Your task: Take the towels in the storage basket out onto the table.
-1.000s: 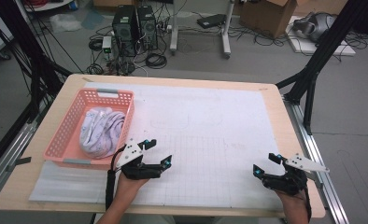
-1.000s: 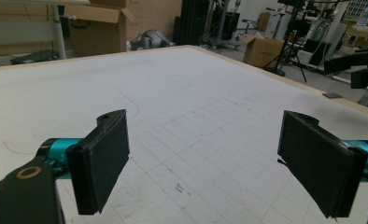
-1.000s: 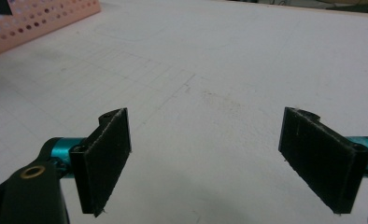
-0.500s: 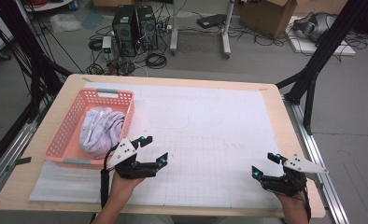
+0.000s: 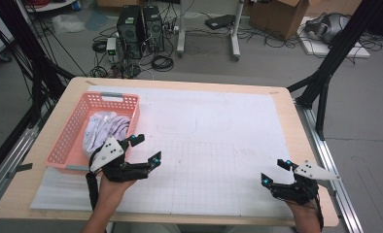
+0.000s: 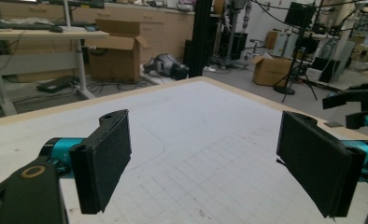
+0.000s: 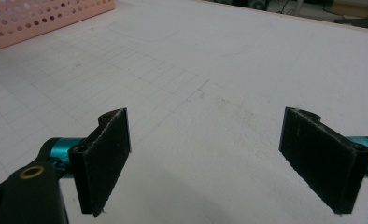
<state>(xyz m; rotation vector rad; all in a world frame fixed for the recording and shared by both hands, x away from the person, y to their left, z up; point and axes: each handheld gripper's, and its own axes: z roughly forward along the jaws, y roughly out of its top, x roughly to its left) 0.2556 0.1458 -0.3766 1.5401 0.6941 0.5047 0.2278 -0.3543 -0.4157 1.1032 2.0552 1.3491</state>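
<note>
Nearest the person's edge of the table, the right gripper [image 5: 277, 172] hangs low over the white gridded mat [image 5: 218, 145], well to the right of the pink basket [image 5: 70, 141]. Its jaws are spread wide with nothing between them; in the right gripper view only bare mat lies between the two black pads [image 7: 105, 158], and the perforated wall of the basket [image 7: 42, 18] shows at the far upper left.

Somewhat farther in, the left gripper [image 5: 148, 150] sits just beside the basket's right front corner, a little above the mat. Its jaws are likewise spread apart and hold nothing. One blue-tipped jaw lies close to the basket's right rim; whether it touches the rim cannot be told. The left gripper view looks across the mat away from the basket, with open mat between its pads [image 6: 105, 163].

The basket stands on the left part of the table, its front end resting on the mat. It contains a crumpled heap of white cloth [image 5: 104, 128], faintly patterned, lying against the right-hand wall and filling much of the interior. The cloth is wholly inside the basket, just beyond the left gripper.

Beyond the basket, the wooden table edge [image 5: 180, 83] runs along the far side.
</note>
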